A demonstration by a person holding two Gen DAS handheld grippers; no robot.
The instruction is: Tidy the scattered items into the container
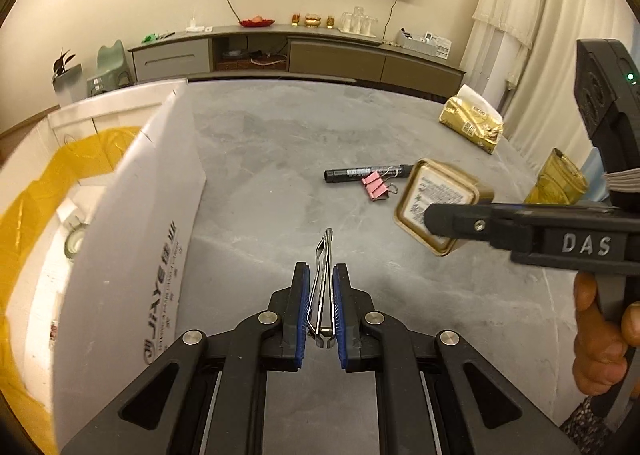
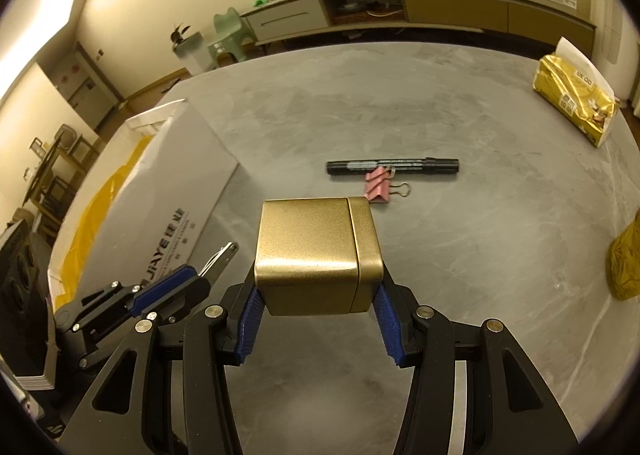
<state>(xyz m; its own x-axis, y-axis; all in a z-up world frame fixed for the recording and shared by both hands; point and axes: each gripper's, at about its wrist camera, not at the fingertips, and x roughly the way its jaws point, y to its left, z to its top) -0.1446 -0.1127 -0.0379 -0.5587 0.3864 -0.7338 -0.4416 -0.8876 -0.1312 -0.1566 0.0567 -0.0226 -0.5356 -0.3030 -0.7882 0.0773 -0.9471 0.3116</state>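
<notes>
My left gripper [image 1: 322, 269] is shut on a silver nail clipper [image 1: 324, 279], held just above the grey table beside the white cardboard box [image 1: 132, 215]. The box is lined with a yellow bag. In the right wrist view the same gripper [image 2: 188, 279] shows at lower left with the clipper [image 2: 220, 257] sticking out near the box [image 2: 172, 183]. My right gripper [image 2: 316, 295] is shut on a square gold tin [image 2: 312, 255], lifted off the table. The left wrist view shows the tin [image 1: 432, 199] tilted with its label facing me. A black marker [image 2: 392, 167] and a pink binder clip [image 2: 378, 187] lie together mid-table.
A gold tissue pack [image 2: 576, 99] lies at the far right of the table [image 2: 480, 255]. An amber-gold object [image 2: 624, 263] stands at the right edge. A person's hand [image 1: 600, 335] grips the right gripper's handle. A long sideboard [image 1: 320, 51] runs along the back wall.
</notes>
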